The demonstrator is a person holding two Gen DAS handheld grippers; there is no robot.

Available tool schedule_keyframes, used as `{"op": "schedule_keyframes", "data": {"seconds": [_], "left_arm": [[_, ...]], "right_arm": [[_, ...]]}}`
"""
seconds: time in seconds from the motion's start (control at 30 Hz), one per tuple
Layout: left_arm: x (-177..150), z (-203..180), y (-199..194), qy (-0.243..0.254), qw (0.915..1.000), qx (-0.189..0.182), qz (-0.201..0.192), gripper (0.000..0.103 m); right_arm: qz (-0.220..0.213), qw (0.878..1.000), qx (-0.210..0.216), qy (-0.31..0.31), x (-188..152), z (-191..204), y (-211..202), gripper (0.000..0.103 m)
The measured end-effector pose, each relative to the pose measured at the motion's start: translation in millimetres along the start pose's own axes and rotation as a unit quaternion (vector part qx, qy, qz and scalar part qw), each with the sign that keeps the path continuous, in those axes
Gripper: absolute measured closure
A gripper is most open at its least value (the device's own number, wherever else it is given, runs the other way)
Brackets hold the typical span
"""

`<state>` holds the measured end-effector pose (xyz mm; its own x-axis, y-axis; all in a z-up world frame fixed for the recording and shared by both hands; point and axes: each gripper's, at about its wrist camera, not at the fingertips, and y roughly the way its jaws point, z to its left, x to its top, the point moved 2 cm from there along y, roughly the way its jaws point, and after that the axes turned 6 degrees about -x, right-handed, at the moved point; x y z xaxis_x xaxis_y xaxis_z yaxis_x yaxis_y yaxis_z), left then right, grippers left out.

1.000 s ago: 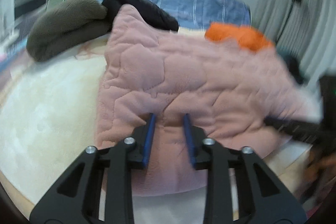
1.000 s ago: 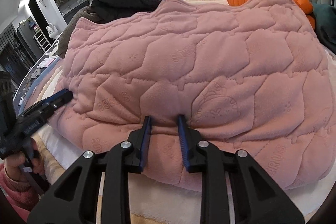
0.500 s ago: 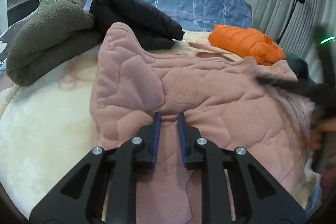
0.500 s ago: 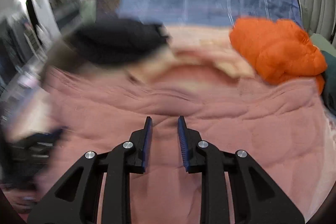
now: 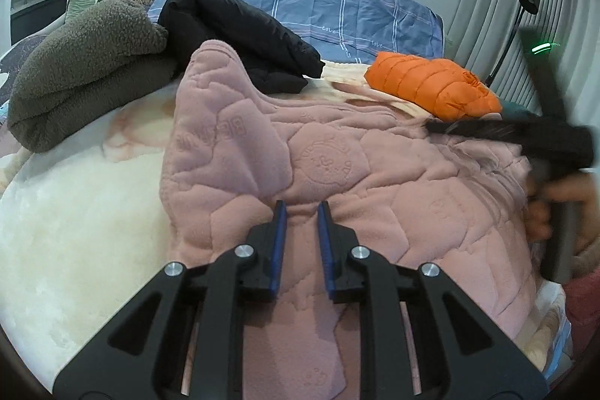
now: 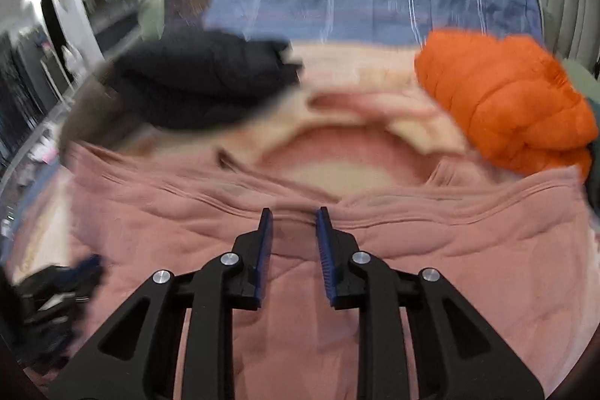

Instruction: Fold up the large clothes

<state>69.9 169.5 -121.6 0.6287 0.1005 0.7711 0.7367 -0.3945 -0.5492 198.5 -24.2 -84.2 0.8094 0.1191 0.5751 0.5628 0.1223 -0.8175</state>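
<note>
A large pink quilted fleece garment (image 5: 375, 182) lies spread on the bed; it also shows in the right wrist view (image 6: 431, 250), which is motion-blurred. My left gripper (image 5: 302, 208) is shut on a fold of the pink garment and holds it. My right gripper (image 6: 290, 212) has its jaws a little apart over the garment's near edge, with pink cloth between the fingers; it also appears at the right of the left wrist view (image 5: 506, 134), blurred.
A black puffer jacket (image 5: 232, 29), a brown fleece bundle (image 5: 82, 70) and an orange puffer jacket (image 5: 431, 85) lie at the back of the bed. A blue plaid pillow (image 5: 318, 2) is behind them. A white fluffy blanket (image 5: 75, 220) covers the left.
Both grippers have carried the garment's near edge up and away over itself. The left jaws have narrowed on the cloth. The right wrist view now looks across the garment's top.
</note>
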Motion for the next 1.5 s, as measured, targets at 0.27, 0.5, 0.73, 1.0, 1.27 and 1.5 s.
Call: {"op": "schedule_keyframes", "data": {"seconds": [0.27, 0.5, 0.73, 1.0, 1.27, 1.5], "left_arm": [[0.4, 6.1, -2.2, -0.019, 0.9995, -0.026, -0.004, 0.085], [16.6, 25.2, -43.6, -0.031, 0.9986, -0.029, -0.030, 0.044], [41.2, 75.8, -26.7, -0.042, 0.9985, -0.034, -0.005, 0.036], [46.5, 112.9, 36.8, -0.101, 0.9844, -0.125, 0.072, 0.033], [32.9, 133.2, 54.8, -0.159, 0.9662, -0.195, 0.056, 0.033], [35.3, 125.7, 57.5, -0.154, 0.9629, -0.216, 0.049, 0.067]], "right_arm": [[-0.024, 1.000, -0.006, -0.002, -6.1, 0.6, 1.5, 0.076], [-0.082, 0.997, 0.000, 0.014, -12.4, -0.7, -68.0, 0.049], [-0.171, 0.952, 0.026, -0.252, -98.2, 121.5, -152.2, 0.023], [-0.176, 0.859, 0.006, -0.482, -193.6, 218.8, -140.3, 0.019], [-0.134, 0.886, -0.015, -0.443, -168.6, 236.6, -92.6, 0.020], [-0.167, 0.901, -0.004, -0.402, -157.3, 231.4, -99.7, 0.068]]}}
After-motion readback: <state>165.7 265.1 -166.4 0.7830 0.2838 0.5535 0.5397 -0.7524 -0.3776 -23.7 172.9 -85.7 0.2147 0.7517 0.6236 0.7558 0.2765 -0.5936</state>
